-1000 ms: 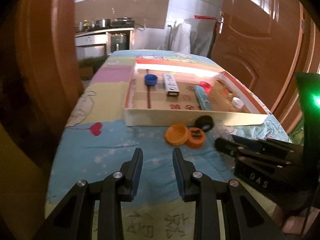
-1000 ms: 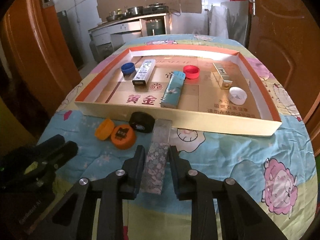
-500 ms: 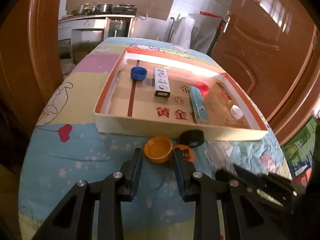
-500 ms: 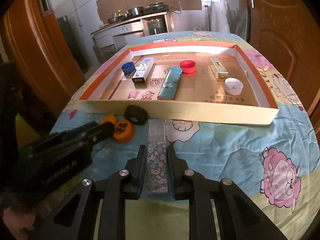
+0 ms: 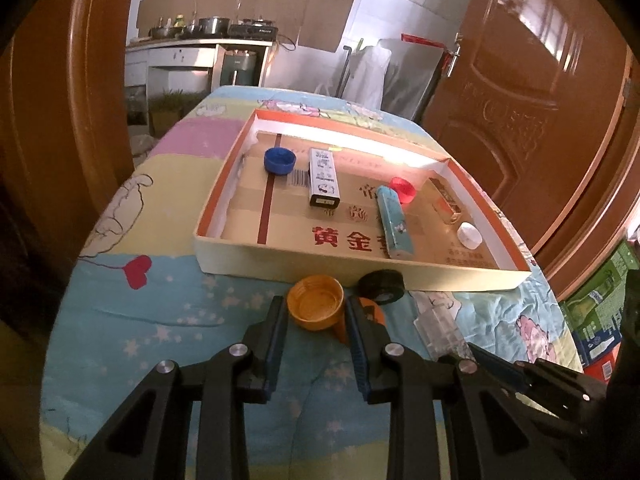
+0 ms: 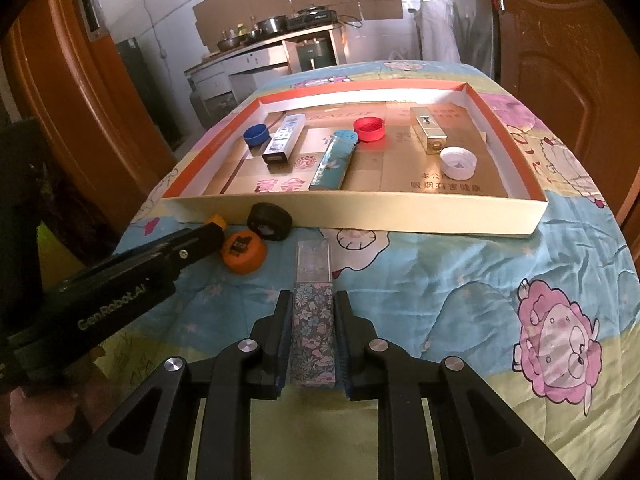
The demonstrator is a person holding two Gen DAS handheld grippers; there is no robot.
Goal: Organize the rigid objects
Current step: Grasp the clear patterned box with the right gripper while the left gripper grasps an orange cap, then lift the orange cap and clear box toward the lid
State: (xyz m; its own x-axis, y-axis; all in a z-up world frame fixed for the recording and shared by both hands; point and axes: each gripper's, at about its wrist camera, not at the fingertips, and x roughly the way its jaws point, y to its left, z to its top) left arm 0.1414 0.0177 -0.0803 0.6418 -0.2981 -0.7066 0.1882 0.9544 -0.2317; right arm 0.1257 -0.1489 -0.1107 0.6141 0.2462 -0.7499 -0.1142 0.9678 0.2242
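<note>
A shallow cardboard tray [image 5: 360, 270] [image 6: 360, 222] lies on the quilted table. Inside are a blue cap [image 5: 279, 159], a white lighter [image 5: 323, 182], a teal lighter [image 5: 394, 220], a red cap [image 5: 403, 189], a gold lighter [image 6: 429, 135] and a white cap [image 6: 458, 163]. In front of the tray lie two orange caps [image 5: 316, 307] [image 6: 244, 254] and a black cap [image 6: 269, 222]. My left gripper [image 5: 316, 318] is open, its fingers either side of the upturned orange cap. My right gripper [image 6: 313, 316] is shut on a floral lighter [image 6: 313, 332] with a clear end.
Wooden doors stand at left [image 5: 60, 100] and right [image 5: 540, 80]. A kitchen counter [image 5: 200, 46] with pots is behind the table. Green boxes [image 5: 600, 312] sit on the floor at right. The left gripper's body [image 6: 120, 280] reaches into the right wrist view.
My left gripper moved forward to the orange cap, which now sits between its open fingers. My right gripper stays shut on the floral lighter and has drawn back slightly.
</note>
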